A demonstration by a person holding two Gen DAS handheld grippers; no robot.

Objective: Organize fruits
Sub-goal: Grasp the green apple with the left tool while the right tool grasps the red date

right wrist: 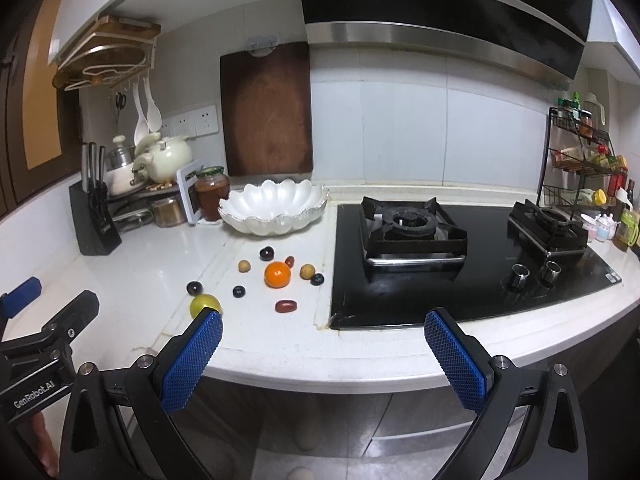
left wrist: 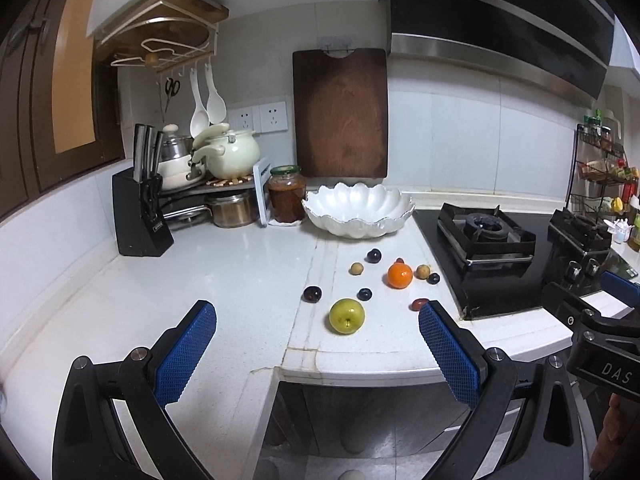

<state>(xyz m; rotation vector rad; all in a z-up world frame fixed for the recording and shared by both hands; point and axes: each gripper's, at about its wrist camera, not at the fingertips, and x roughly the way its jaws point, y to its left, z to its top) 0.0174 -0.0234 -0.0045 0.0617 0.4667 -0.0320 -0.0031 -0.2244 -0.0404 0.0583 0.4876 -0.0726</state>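
Your fingers are spread wide on both grippers and hold nothing: the left gripper (left wrist: 318, 322) hangs off the table's (left wrist: 240, 272) front edge facing the fruit, the right gripper (right wrist: 324, 330) sits further right, facing the stove (right wrist: 460, 256). The fruit lies loose on the table between the white bowl (left wrist: 358, 210) and the front edge, none of it in the bowl yet, which is likely where it belongs.

The green apple (left wrist: 347, 316) is nearest your left gripper, firm, smooth and probably the heaviest piece; take it across its widest part, sides rather than stem end, since a waxy skin may slip. The orange (left wrist: 399, 275) sits behind it, with a little give and a rougher peel, so it should grip easily at the middle. The dark plums (left wrist: 312, 294) and the small tan fruits (left wrist: 356, 268) are light, round and apt to roll; close gently on them, as plum skin bruises. The red date (right wrist: 286, 305) lies long side across, so take it over its short width. The bowl looks like thin scalloped ceramic, so lower fruit in rather than dropping it.

Readable writing: "DAS" on the right gripper's body in the left view, "GenRobot.AI" on the left gripper's body in the right view. The knife block (left wrist: 140, 216) carries a small label too blurred to read
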